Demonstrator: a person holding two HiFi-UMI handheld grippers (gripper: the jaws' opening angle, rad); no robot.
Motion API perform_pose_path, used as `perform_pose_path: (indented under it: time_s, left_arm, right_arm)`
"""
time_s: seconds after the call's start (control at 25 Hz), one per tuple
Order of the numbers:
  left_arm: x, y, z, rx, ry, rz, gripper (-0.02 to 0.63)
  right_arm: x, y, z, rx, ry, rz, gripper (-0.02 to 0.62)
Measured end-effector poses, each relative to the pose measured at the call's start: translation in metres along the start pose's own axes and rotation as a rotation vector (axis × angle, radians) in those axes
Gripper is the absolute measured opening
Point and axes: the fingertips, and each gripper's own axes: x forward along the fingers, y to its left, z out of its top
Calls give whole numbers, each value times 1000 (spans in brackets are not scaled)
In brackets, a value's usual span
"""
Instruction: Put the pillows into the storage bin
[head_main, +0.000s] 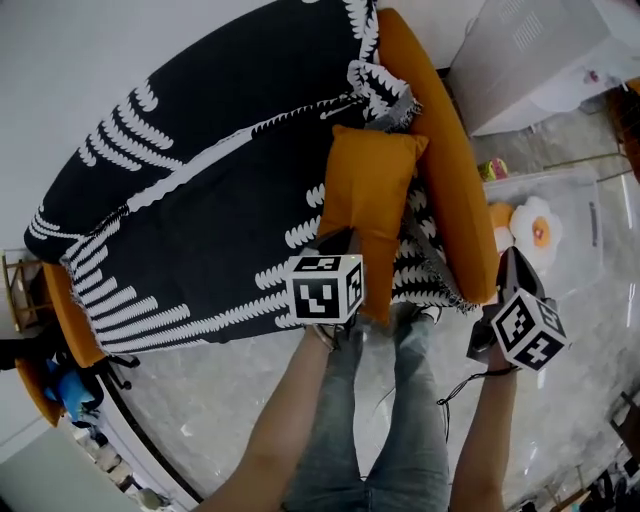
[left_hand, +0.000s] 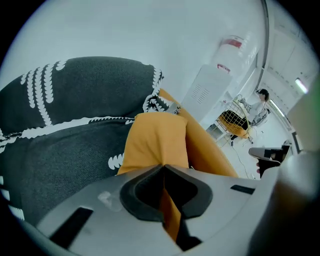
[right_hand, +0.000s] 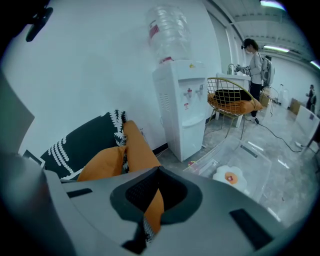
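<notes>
- Jaws of our left gripper (left_hand: 163, 167) clamp the orange pillow's (head_main: 368, 185) near end on the sofa (head_main: 200, 220).
- Our right gripper (right_hand: 159, 170), closed empty, hangs beside the sofa arm (head_main: 445, 170).
- Beyond, the storage bin (head_main: 590, 230), partly behind that arm, holds an egg pillow (head_main: 538, 230).

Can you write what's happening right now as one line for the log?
left gripper: shut on orange pillow | right gripper: shut, empty | bin: flower pillow inside

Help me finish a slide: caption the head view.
Left claw grips an orange pillow on the sofa; an egg-shaped pillow lies in the clear bin.
</notes>
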Motion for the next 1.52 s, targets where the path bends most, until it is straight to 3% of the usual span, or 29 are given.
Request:
perform_pose_path:
  time_s: [0.32, 0.6, 0.8, 1.04, 1.28, 1.52]
  left_arm:
    - [-32, -9, 44, 66, -73, -8, 14]
    - [-49, -58, 87, 165, -100, -66, 14]
    - [-44, -132, 116, 267, -104, -152, 14]
    - [-19, -257, 128, 380, -86, -287, 14]
    - [17, -369, 112, 462, -41, -389, 14]
    - [60, -447, 78, 525, 29, -440, 14]
  right_arm:
    - [-21, 5, 8, 34, -44, -27, 2]
    - [-57, -28, 20, 118, -75, -96, 2]
    - [-88, -85, 25, 210, -108, -185, 2]
    - [-124, -173, 30, 295, -145, -280, 2]
    - [-157, -256, 12, 382, -153, -370, 2]
    - [-178, -318, -15, 449, -138, -433, 2]
